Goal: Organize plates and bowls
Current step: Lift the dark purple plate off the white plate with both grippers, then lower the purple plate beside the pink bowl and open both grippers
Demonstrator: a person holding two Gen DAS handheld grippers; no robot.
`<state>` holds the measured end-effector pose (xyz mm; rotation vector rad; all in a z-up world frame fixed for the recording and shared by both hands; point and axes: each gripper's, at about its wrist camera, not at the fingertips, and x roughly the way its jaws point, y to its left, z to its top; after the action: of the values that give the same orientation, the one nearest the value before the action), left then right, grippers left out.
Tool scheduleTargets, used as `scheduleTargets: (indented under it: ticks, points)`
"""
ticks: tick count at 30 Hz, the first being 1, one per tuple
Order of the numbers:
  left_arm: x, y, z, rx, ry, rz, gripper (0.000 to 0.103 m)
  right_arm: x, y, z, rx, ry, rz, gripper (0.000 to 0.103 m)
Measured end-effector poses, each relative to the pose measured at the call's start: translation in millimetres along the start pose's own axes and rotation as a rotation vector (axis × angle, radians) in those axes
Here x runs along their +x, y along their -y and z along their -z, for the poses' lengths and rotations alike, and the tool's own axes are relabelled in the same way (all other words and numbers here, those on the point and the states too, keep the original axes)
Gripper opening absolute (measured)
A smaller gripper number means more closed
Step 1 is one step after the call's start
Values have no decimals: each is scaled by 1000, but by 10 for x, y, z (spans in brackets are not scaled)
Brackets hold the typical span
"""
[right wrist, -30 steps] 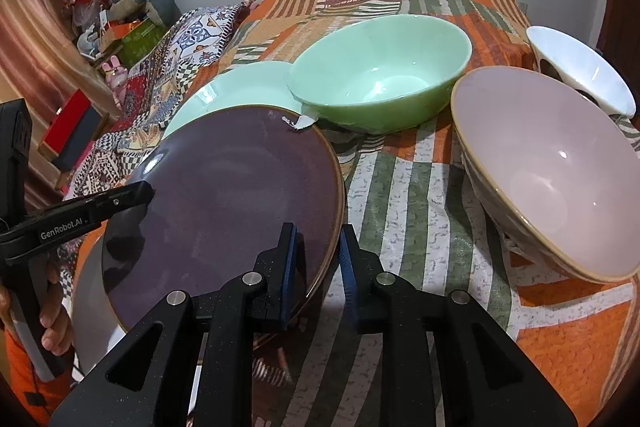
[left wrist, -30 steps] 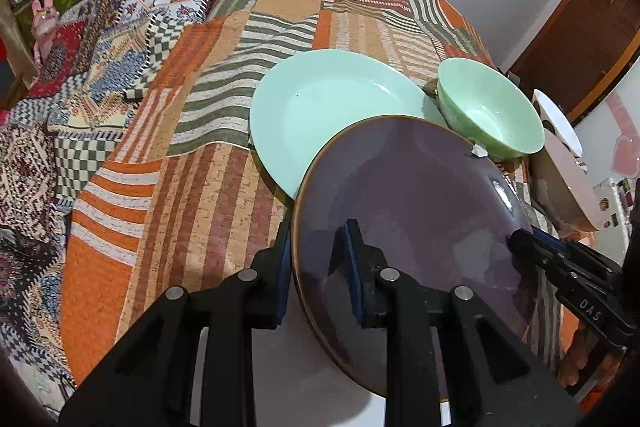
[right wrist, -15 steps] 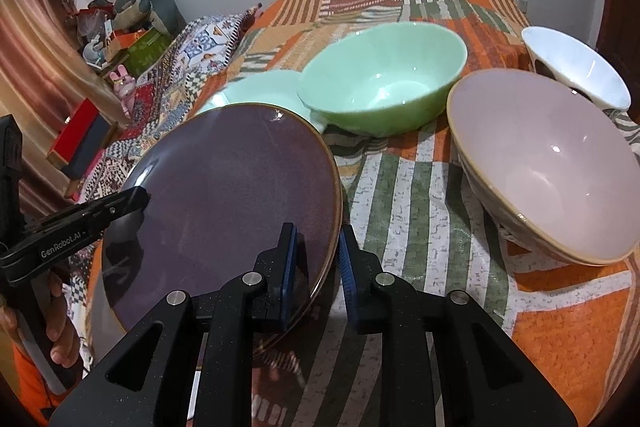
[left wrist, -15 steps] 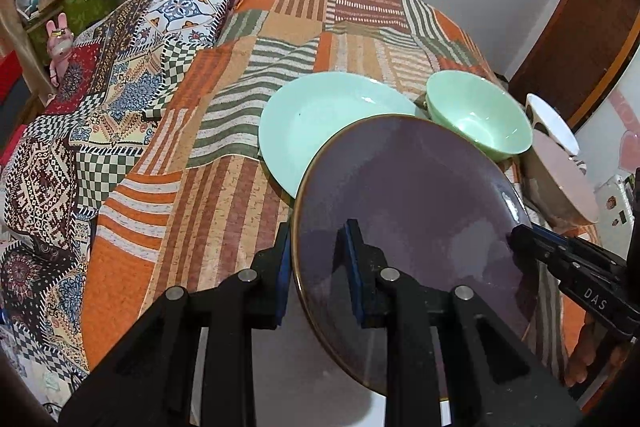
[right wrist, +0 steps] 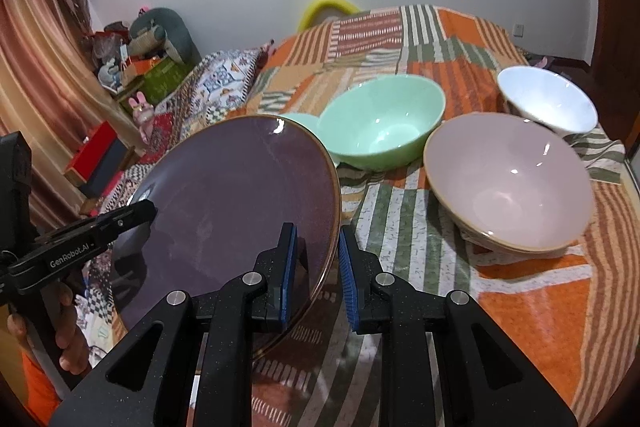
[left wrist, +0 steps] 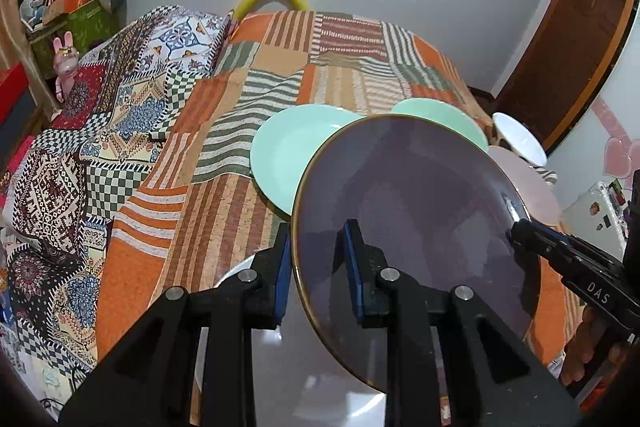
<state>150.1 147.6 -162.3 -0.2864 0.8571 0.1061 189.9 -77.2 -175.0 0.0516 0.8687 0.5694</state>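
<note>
Three plates and three bowls are in sight: a round glossy dark purple plate (left wrist: 404,211) with a thin brown rim held tilted in the air, a flat mint green plate (left wrist: 288,155) and a white plate (left wrist: 288,367) on the striped patchwork bed cover (left wrist: 224,195), plus a deep mint green bowl (right wrist: 384,123), a wide pink bowl (right wrist: 508,179) and a white bowl (right wrist: 548,99). The left tongs (left wrist: 316,267) pinch the purple plate's near edge between blue pads. The right tongs (right wrist: 318,267) clamp its opposite edge.

We read "DAS" on the right gripper (left wrist: 516,231) and "GenRobot.AI" on the left gripper (right wrist: 150,209); nothing else legible.
</note>
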Motion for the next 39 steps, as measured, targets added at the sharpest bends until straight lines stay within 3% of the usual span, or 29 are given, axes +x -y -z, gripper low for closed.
scheduleTargets:
  ticks: [13, 26, 35, 39]
  points:
    - [-405, 392, 138, 59, 37, 20, 25, -452, 117, 116, 21, 77, -1, 20]
    - [-538, 867, 261, 147, 26, 68, 26, -808, 369, 304, 68, 131, 48, 20]
    - [-437, 1139, 390, 227, -21, 68, 26, -968, 571, 436, 92, 150, 92, 20]
    - [-293, 1184, 467, 226, -81, 94, 25, -995, 622, 479, 88, 151, 117, 20]
